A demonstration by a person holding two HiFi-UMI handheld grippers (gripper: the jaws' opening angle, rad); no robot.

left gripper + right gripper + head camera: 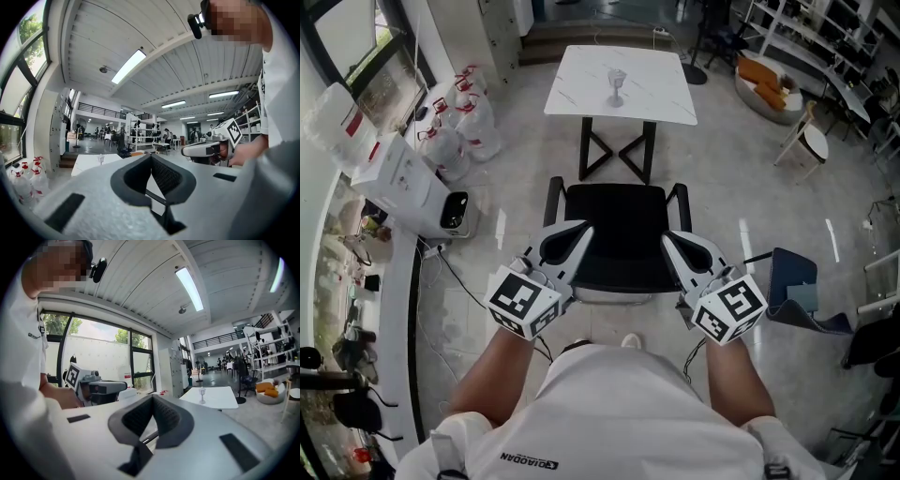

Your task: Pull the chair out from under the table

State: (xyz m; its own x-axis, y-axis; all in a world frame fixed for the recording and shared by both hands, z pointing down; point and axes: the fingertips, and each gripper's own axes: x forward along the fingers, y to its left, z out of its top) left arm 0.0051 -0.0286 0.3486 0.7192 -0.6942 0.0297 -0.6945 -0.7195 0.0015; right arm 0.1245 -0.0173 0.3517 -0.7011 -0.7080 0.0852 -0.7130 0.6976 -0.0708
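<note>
- Both pairs of jaws are pressed together: left gripper [577, 234] and right gripper [675, 242] each clamp the black chair [617, 234] by its back.
- White table [581, 84] stands beyond the jaws.
- Chair's seat lies between the jaws, near the table's base; the grip looks made, the pull apparently remains.

Far ahead of my left claw [579, 231] stands a glass [617, 87]; off to that claw's left, a white box [405, 184] and red-capped bottles [461, 127].

The black chair [614, 234] stands upright just in front of the white marble table [581, 89], seat facing it.
</note>
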